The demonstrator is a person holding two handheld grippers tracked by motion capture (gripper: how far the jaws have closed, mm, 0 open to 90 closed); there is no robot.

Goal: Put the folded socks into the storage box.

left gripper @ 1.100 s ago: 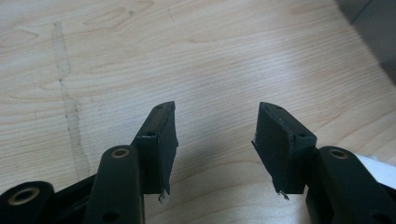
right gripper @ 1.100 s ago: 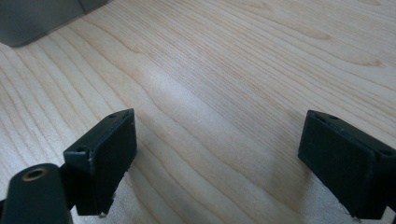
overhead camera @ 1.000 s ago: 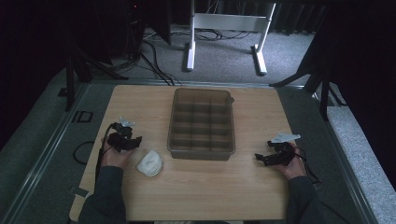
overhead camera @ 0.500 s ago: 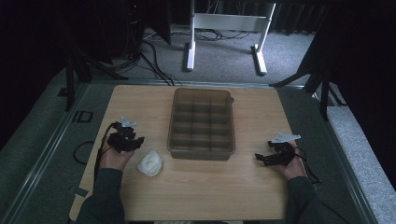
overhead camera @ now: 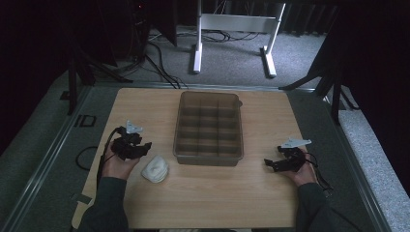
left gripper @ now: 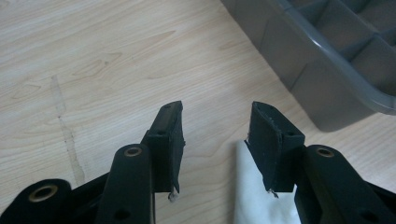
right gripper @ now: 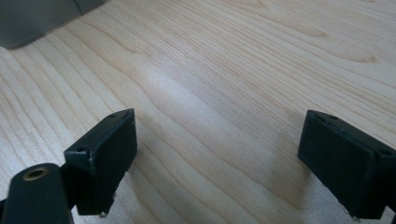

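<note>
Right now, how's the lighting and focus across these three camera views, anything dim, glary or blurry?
High view: dim, surroundings nearly black, the table evenly lit. Left gripper view: bright, wood grain sharp, the white cloth washed out. Right gripper view: a soft sheen across the wood, the grey bin corner slightly soft.

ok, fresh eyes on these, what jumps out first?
The grey divided tray in the middle of the wooden table, its compartments looking empty. Next, the white wad near the tray's front left corner, beside the left gripper, whose jaws are open. The right gripper sits open to the tray's right, over bare wood.
</note>
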